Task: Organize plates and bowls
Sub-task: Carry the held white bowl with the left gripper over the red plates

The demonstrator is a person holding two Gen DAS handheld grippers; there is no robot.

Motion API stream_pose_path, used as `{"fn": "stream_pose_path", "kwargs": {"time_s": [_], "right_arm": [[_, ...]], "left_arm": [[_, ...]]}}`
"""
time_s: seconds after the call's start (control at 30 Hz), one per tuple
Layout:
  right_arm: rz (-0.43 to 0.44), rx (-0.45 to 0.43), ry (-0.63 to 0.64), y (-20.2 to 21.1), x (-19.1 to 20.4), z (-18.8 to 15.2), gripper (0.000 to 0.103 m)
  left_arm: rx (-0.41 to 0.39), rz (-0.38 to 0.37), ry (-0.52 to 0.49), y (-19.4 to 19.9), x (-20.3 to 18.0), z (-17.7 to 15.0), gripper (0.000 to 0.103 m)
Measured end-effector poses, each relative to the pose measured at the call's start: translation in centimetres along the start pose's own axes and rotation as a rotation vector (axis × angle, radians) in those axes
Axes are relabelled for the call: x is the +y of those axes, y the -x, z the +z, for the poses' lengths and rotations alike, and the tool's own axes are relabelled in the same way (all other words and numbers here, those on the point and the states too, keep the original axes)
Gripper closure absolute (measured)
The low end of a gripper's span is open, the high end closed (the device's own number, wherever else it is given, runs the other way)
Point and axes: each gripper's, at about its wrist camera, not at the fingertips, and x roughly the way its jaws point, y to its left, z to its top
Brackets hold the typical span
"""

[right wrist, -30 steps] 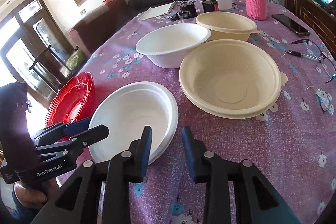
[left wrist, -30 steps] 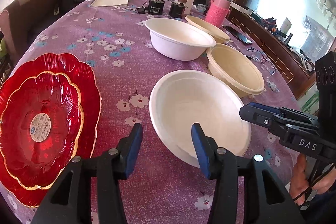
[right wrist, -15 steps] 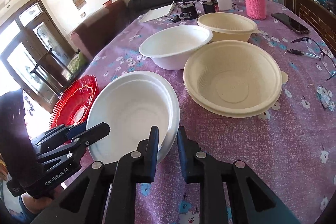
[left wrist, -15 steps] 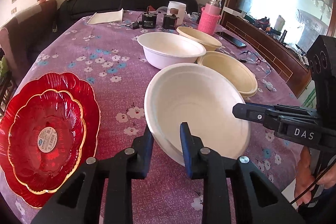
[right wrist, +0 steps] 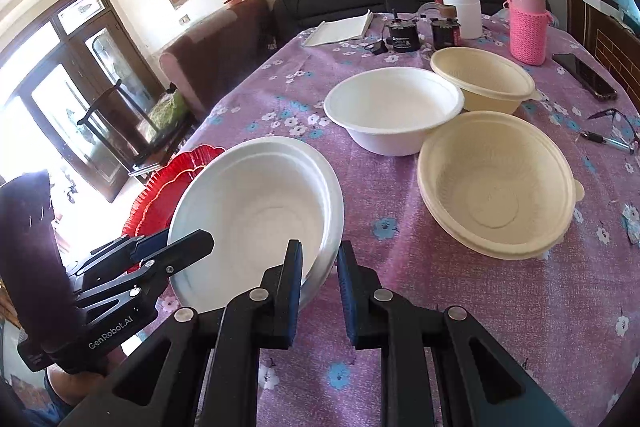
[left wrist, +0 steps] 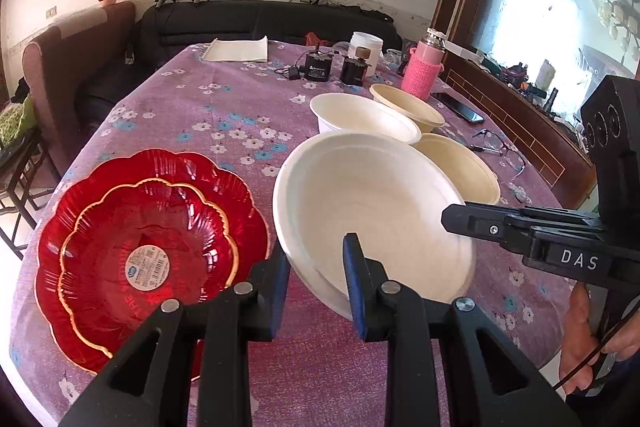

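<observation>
White bowl (left wrist: 376,211) now off worktop (left wrist: 224,115), tilted, held between red plates (left wrist: 148,255) and cream bowl (left wrist: 460,163). A second ago it lay flat. Left gripper (left wrist: 314,267) narrowed onto near rim; right gripper (right wrist: 318,277) narrowed onto opposite rim. Both pinch bowl. Lift under way; likely next: nest into deeper white bowl (right wrist: 394,111) behind.
</observation>
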Motion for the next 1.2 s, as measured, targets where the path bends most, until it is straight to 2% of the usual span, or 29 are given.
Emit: {"fn": "stream_pose_path", "kwargs": {"time_s": [0.3,0.57,0.77,1.2], "right_arm": [[0.040,-0.004,0.078,-1.7,4.2,1.9,0.083],[0.070,0.041,0.152,-5.2,8.3,2.9,0.083],[0.096,0.086,0.162,-7.9,10.1,3.2,0.083],[0.085,0.159,0.188,-12.2,12.0,2.9,0.083]], "left_arm": [[-0.055,0.055,0.070,2.6,4.0,0.3,0.078],[-0.088,0.114,0.153,4.1,8.2,-0.1,0.076],[-0.084,0.152,0.206,4.1,10.9,-0.9,0.076],[-0.045,0.154,0.275,2.5,14.1,-2.0,0.076]]}}
